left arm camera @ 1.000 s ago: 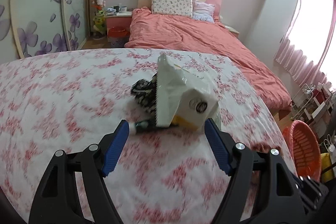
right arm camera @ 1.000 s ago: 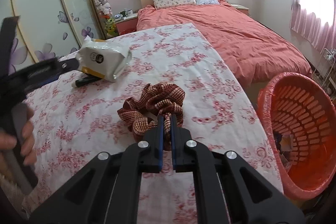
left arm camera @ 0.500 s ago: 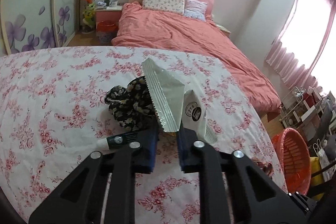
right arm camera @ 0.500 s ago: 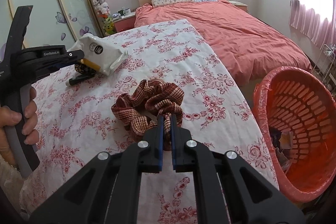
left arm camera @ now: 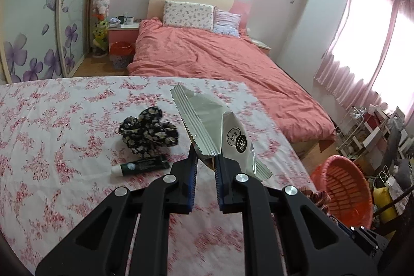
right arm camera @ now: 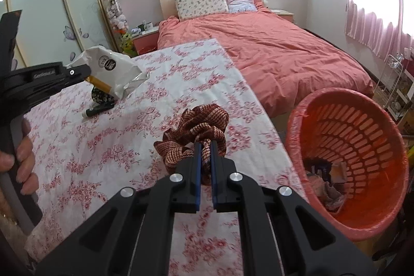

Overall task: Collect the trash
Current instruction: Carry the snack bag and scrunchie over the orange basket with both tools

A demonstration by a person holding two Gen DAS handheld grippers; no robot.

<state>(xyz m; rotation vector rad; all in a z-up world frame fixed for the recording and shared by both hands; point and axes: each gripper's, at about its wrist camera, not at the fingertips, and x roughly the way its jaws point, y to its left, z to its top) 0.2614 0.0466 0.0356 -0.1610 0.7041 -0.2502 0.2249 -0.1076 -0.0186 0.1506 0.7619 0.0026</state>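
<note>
Bench before the bed, basket off its right edge

On the bench (left arm camera: 51,120), a scrunchie (left arm camera: 147,132) lies behind a tube (left arm camera: 141,166); the basket (right arm camera: 346,159) stands on the floor; the bed (left arm camera: 220,64) lies beyond the far edge.

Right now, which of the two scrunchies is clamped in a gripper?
The red-brown striped scrunchie, pinched and lifted by the right gripper. The black floral scrunchie lies loose on the flowered sheet.

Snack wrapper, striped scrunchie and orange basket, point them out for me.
snack wrapper (left arm camera: 204,118), left wrist view, silver inner face.
striped scrunchie (right arm camera: 201,126), right wrist view, top folds.
orange basket (right arm camera: 362,126), right wrist view, slotted inner wall.
</note>
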